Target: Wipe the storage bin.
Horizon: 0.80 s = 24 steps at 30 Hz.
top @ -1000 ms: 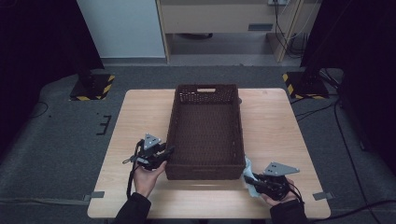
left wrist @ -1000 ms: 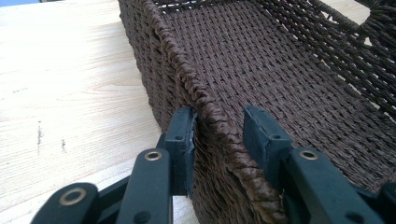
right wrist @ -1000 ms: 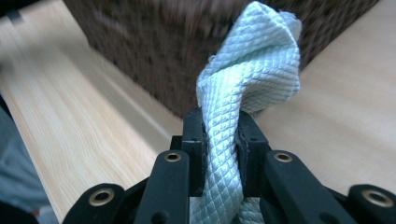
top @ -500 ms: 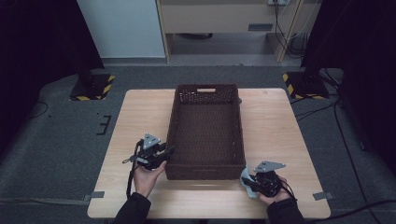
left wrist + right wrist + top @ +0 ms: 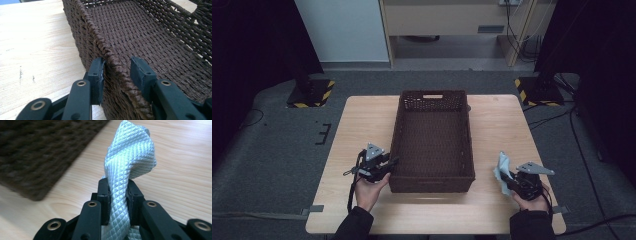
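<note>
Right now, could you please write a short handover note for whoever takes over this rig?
Left tool: open, jaws astride the left rim of the brown woven basket near its front corner, not clamped.
Right tool: shut on a pale blue cloth, held over the wooden table to the right of the basket.
Done: cloth picked up.
Left, probably: steady the basket and put the cloth inside.

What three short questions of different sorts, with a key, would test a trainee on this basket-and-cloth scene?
1. True or false: the right claw is shut on the pale blue cloth.
2. The left claw's jaws straddle which part of the wicker basket? A) rim B) handle slot C) floor
3. Fill in: the cloth is ___ the basket.

Key: 1 true; 2 A; 3 outside, over the wooden table.
</note>
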{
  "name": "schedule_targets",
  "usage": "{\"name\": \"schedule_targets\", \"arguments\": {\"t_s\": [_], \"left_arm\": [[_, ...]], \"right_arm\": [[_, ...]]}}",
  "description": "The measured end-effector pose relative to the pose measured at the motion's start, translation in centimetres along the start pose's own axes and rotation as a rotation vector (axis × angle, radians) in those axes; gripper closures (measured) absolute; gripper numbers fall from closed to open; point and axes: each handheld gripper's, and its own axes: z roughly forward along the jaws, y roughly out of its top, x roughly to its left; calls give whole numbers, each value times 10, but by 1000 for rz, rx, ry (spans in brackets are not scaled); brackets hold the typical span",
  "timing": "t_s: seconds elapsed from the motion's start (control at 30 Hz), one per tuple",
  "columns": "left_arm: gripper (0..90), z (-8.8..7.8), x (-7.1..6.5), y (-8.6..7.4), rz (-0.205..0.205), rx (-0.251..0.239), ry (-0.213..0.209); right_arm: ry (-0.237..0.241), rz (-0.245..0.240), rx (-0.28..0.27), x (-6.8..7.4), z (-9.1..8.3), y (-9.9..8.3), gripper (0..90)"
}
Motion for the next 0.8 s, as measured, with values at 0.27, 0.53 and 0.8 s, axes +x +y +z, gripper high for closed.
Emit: {"name": "schedule_targets", "arguments": {"t_s": [0.27, 0.53, 0.8], "left_arm": [[626, 0, 0, 0, 1, -2, -2], [632, 0, 1, 0, -3, -2, -10], [656, 0, 0, 0, 0, -4, -16]], "right_arm": [[-55, 53, 47, -29, 1, -8, 768], [-74, 62, 89, -40, 11, -12, 718], [-123, 53, 64, -39, 11, -9, 524]]}}
